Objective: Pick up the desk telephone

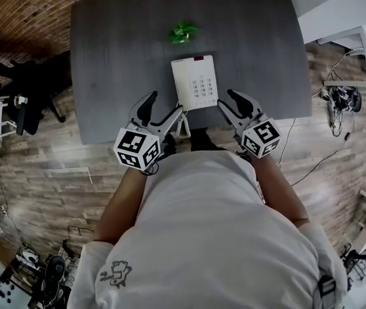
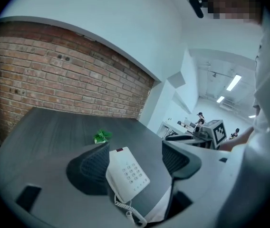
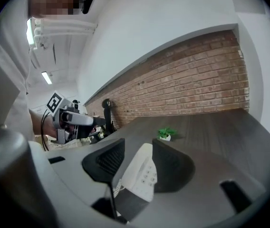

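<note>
Two wide-open, empty tools, left tool (image 1: 165, 105) and right tool (image 1: 227, 102), are held flanking the near end of the flat white plastic desk telephone (image 1: 194, 82) at the dark grey tabletop's (image 1: 118, 44) near edge, so the approach is judged underway and closure on its sides is needed next.

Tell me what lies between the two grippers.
The near end of the telephone, flat on the dark table, lies between the left gripper and the right gripper, both open. The head view shows this.
</note>
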Demonstrator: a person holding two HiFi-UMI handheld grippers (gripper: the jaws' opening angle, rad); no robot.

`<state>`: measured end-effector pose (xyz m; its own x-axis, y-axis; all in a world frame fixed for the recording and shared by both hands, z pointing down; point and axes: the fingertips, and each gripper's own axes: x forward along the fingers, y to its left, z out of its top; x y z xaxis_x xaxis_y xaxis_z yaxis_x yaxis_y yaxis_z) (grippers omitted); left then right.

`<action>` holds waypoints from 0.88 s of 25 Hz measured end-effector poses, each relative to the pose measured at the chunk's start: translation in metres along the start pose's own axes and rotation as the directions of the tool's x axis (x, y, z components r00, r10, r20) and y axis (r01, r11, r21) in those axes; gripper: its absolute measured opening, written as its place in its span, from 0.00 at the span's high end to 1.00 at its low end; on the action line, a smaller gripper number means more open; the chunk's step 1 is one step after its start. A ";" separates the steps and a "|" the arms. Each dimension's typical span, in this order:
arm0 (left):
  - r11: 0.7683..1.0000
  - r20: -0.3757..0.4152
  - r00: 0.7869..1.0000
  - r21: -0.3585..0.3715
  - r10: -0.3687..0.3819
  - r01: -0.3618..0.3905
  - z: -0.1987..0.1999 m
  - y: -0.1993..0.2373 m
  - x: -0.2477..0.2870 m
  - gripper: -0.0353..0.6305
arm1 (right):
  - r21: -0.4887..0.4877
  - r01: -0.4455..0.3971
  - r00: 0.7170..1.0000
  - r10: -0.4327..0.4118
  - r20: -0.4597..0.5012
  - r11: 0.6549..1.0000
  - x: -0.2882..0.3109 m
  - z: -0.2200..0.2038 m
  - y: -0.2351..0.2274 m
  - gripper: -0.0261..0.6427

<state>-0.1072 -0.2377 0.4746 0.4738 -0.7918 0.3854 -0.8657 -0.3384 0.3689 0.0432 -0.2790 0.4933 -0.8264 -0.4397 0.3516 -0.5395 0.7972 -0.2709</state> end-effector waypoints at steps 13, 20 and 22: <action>0.992 -0.170 0.985 -0.109 0.043 -0.062 -0.075 0.033 0.071 0.41 | 0.107 -0.108 0.974 0.127 -0.187 0.988 0.036 -0.064 -0.064 0.72; 0.982 -0.219 0.975 -0.169 0.042 -0.080 -0.106 0.053 0.096 0.41 | 0.180 -0.165 0.932 0.213 -0.293 0.970 0.059 -0.106 -0.081 0.73; 0.978 -0.232 0.972 -0.192 0.031 -0.077 -0.118 0.058 0.100 0.41 | 0.198 -0.173 0.919 0.230 -0.319 0.965 0.064 -0.119 -0.084 0.73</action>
<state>-0.0911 -0.2769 0.6349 0.4717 -0.6624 0.5821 -0.8521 -0.1727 0.4940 0.0548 -0.3248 0.6451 -0.8328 -0.0888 0.5464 -0.4092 0.7635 -0.4996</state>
